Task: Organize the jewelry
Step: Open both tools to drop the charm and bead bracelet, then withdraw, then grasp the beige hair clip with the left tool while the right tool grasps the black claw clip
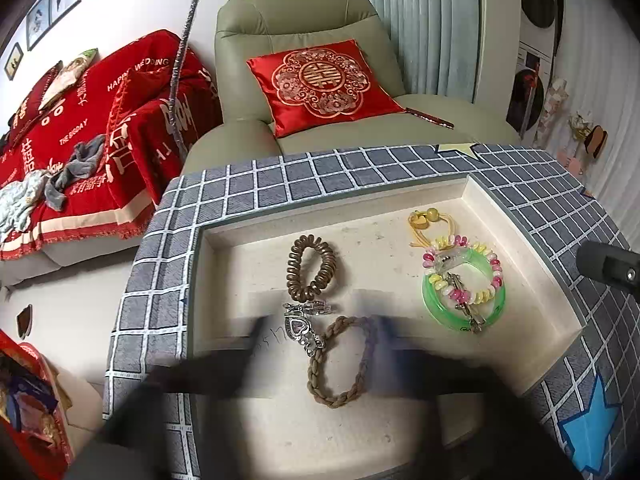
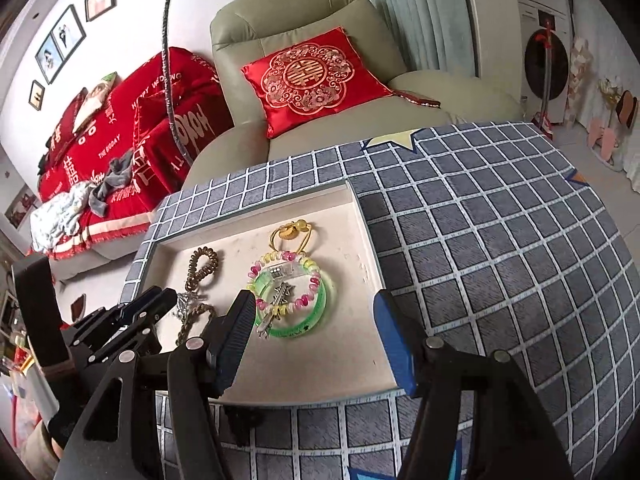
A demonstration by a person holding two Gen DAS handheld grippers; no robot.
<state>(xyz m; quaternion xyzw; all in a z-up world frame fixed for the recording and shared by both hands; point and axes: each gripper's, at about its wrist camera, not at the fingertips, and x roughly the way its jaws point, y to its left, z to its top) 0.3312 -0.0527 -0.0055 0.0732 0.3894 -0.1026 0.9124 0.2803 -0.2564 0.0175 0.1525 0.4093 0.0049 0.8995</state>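
One tray (image 1: 524, 236) holds three hair ties (image 1: 310, 270), one green bangle (image 1: 464, 312), one beaded bracelet (image 1: 494, 264), two clips (image 1: 302, 328).

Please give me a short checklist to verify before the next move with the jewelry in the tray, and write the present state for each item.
1. Right gripper is open with nothing between its fingers: ok.
2. Left gripper is free of jewelry: cannot tell, its fingers are blurred, though the braided hair tie lies flat between them.
3. All jewelry lies inside the tray: ok.
4. Pieces are separated: not ok, the bead bracelet and a metal clip lie on the green bangle.
5. Heart clip is apart from the braided hair tie: not ok, they touch.
6. Spiral hair tie lies alone: ok.
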